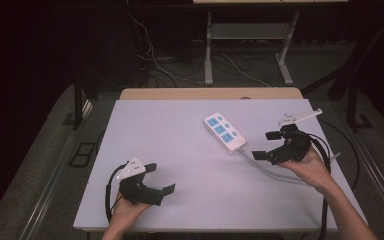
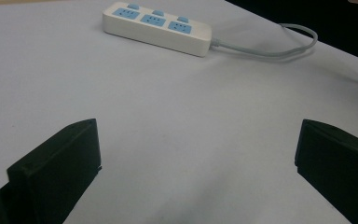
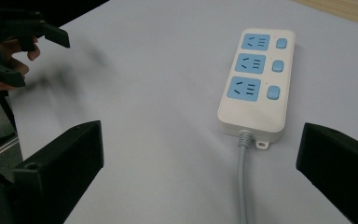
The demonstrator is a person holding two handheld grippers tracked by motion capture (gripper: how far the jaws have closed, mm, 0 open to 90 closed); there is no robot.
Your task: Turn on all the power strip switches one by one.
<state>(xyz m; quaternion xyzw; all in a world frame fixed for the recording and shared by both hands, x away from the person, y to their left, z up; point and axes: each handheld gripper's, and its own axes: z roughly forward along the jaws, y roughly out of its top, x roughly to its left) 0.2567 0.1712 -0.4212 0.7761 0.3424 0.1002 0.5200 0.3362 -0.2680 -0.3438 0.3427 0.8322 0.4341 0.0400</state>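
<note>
- My right gripper (image 1: pixel 269 145) hangs just beside the power strip (image 1: pixel 224 132), jaws spread wide and holding nothing.
- The strip lies flat right of the table's (image 1: pixel 145 130) centre, its long axis slanting away from me, cord (image 3: pixel 242 186) end toward this claw (probably my easiest grab).
- My left gripper (image 1: pixel 157 180), also spread and empty, sits well apart from it.

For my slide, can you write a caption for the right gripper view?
Open black fingers face a white power strip with three blue sockets, lying on the white table.
</note>
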